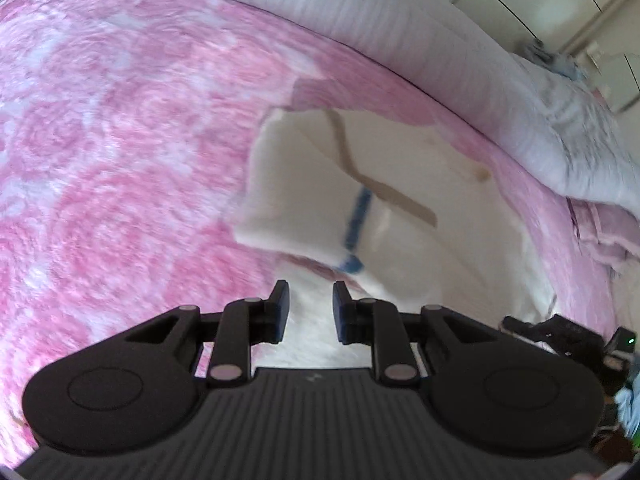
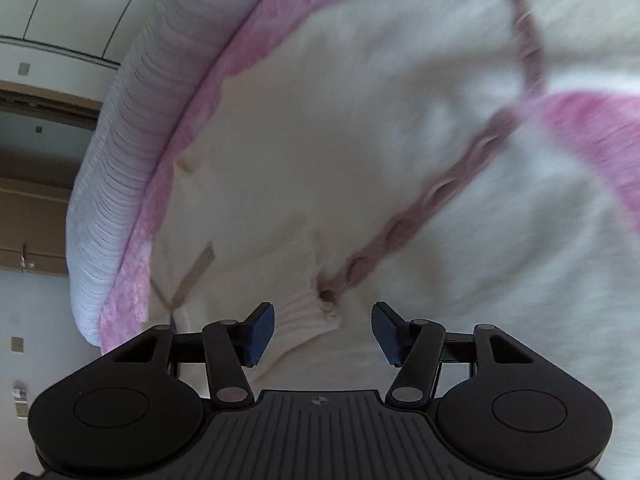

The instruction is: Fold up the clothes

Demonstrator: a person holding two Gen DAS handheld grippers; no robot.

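Left wrist view: the left gripper (image 1: 307,308) hangs over a cream sweater (image 1: 400,208) spread on a pink patterned blanket (image 1: 120,140) that covers the bed. Its jaws stand a narrow gap apart, with fuzzy white fabric seen below and between them; the pads do not press on it. A tan strip and a blue strip cross the folded part of the sweater. A white ribbed quilt (image 1: 400,20) lies along the far edge of the blanket. The right gripper (image 1: 560,330) shows dark at the lower right, its jaws too small to read here.

Right wrist view: the right gripper (image 2: 323,330) has its jaws about half open above the sweater's ribbed cuff (image 2: 308,316), not pinching it. A mauve cable-knit band (image 2: 440,188) runs diagonally across the sweater.
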